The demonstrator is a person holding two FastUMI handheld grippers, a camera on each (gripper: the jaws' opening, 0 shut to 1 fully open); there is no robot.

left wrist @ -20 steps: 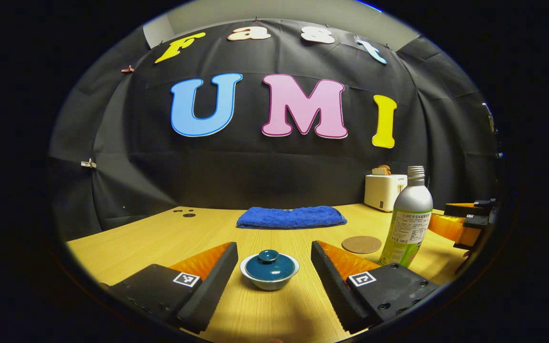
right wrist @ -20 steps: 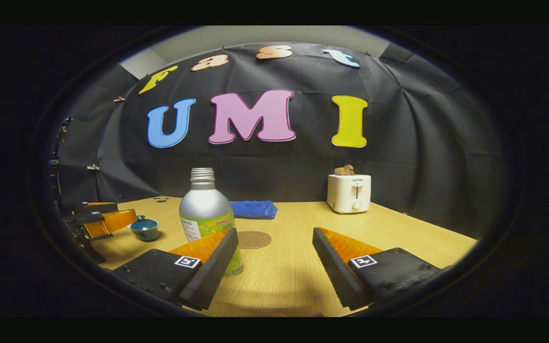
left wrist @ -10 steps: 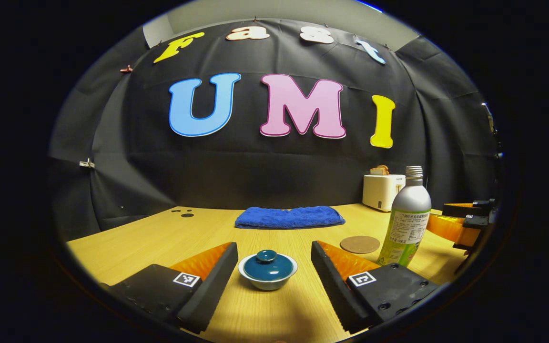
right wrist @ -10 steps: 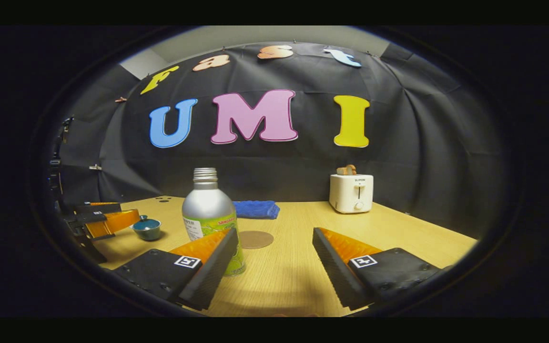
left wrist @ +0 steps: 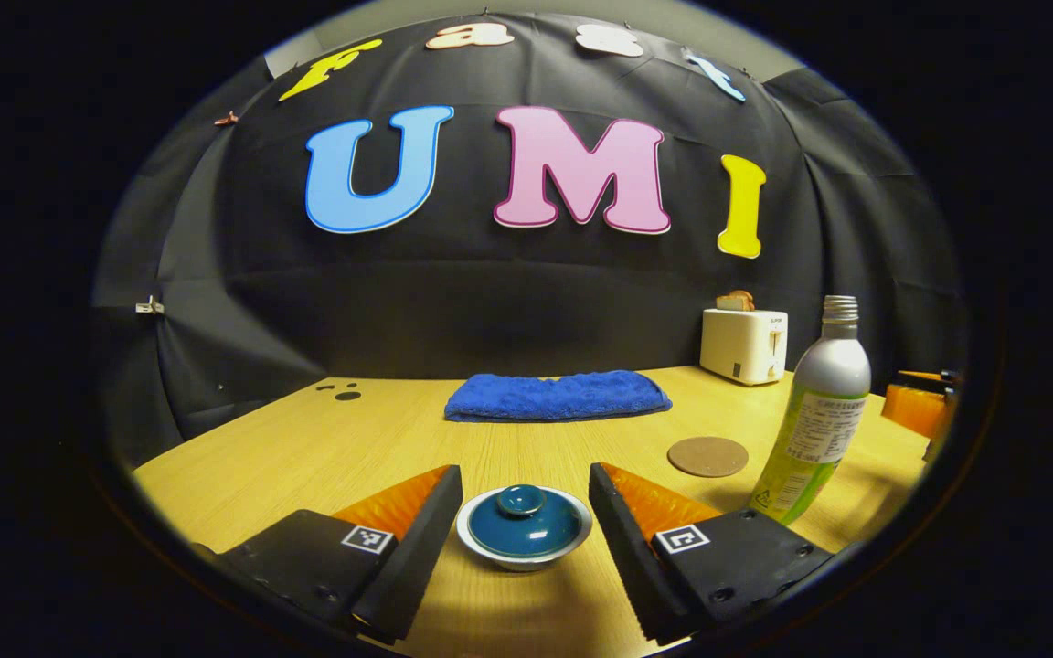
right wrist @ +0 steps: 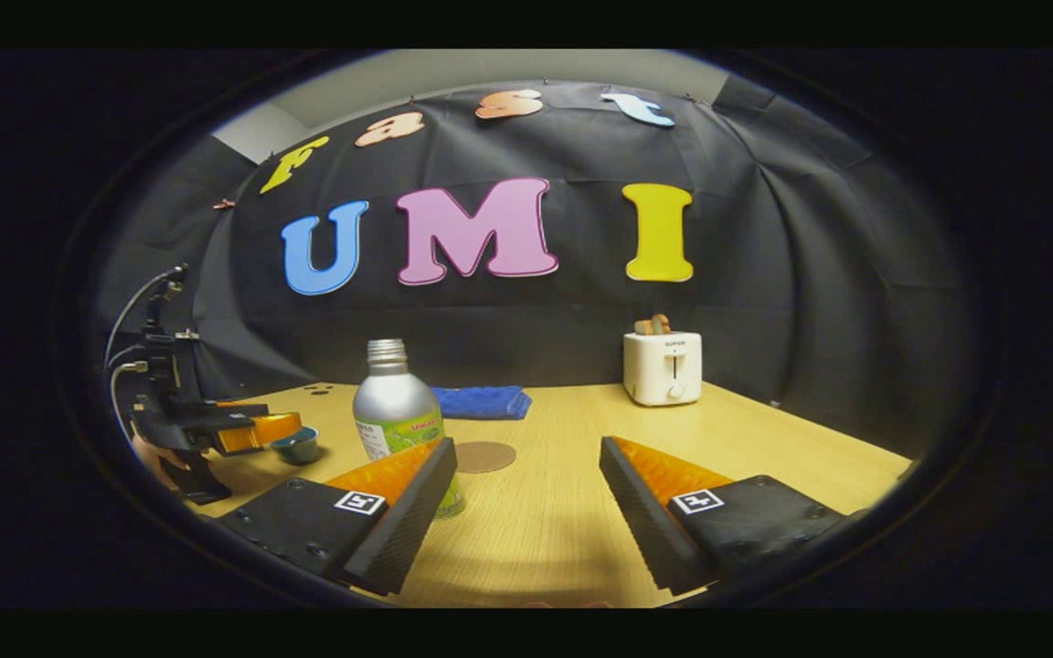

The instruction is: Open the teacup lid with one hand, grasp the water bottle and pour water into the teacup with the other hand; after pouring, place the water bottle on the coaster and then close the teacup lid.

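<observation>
Small white teacup (left wrist: 524,554) on the wooden surface (left wrist: 307,457), dark teal knobbed lid (left wrist: 525,521) closed on it, silver water bottle (left wrist: 814,411) with green label standing upright, uncapped, round brown coaster (left wrist: 707,456) lying flat just beside the bottle

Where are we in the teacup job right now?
Nothing is finished: the lid sits on the teacup. In hand: the open left gripper straddles the lid, not gripping. The water bottle stands ungrasped beside the open right gripper. Left: lifting, pouring, bottle to coaster, closing.
</observation>
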